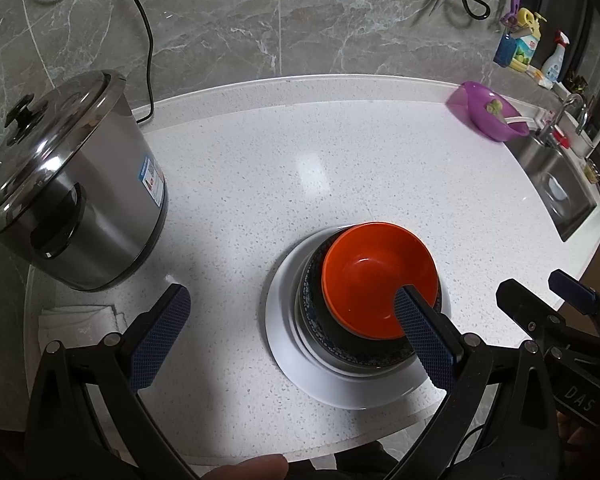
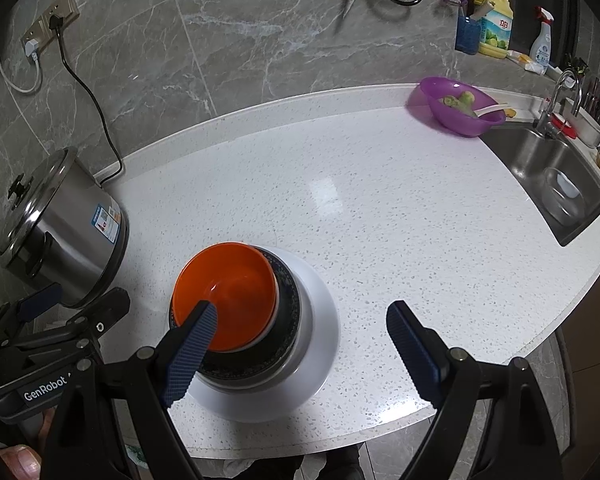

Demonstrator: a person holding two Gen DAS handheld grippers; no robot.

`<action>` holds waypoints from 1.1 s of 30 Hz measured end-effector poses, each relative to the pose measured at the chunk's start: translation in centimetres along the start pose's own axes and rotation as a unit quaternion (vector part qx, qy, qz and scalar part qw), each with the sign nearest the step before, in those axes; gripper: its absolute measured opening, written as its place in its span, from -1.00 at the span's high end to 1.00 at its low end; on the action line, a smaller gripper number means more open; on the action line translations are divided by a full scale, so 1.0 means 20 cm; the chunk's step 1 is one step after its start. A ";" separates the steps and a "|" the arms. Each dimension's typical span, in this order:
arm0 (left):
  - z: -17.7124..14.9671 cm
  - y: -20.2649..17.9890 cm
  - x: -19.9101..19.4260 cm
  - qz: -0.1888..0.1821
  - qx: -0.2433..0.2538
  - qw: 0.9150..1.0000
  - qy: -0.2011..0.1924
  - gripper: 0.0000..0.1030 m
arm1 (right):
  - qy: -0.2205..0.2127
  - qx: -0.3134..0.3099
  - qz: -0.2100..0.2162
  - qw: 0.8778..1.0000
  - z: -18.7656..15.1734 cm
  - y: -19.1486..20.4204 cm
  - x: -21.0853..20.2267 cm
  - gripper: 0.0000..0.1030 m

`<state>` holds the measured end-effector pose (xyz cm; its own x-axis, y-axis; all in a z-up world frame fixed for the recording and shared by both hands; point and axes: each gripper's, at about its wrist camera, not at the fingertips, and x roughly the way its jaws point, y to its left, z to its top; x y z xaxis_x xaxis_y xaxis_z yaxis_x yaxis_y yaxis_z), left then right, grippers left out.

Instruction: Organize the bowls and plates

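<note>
One orange bowl (image 1: 374, 280) upright, nested atop dark bowl (image 1: 320, 332), apparently level.

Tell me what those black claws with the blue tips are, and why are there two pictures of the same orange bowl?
Those claws are two grabbers, and a person holds one in each hand. Each grabber carries a small camera looking along its fingers, so you get two pictures of one moment. One picture comes from the left gripper, the other from the right gripper. Both are wide open and hold nothing. On the white countertop sits a stack: an orange bowl inside a dark patterned bowl, on a white plate. To the left stands a steel pot with its lid on. Far back is a purple bowl, beside the sink.
</note>
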<state>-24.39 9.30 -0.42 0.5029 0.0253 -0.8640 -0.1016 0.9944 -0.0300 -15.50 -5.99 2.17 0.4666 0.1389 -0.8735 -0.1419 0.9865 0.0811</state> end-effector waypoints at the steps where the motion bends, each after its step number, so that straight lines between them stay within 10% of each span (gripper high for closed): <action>1: 0.00 0.00 0.00 0.001 0.000 1.000 0.000 -0.99 | 0.000 0.000 0.000 1.000 0.00 0.00 0.00 -0.72; 33: -0.01 0.00 0.02 0.003 -0.004 1.000 0.003 -0.99 | 0.003 -0.001 0.000 1.000 0.00 0.01 0.02 -0.72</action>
<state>-24.35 9.23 -0.83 0.4967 0.0306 -0.8674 -0.1124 0.9932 -0.0293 -15.29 -5.71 1.87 0.4617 0.1389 -0.8761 -0.1433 0.9864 0.0808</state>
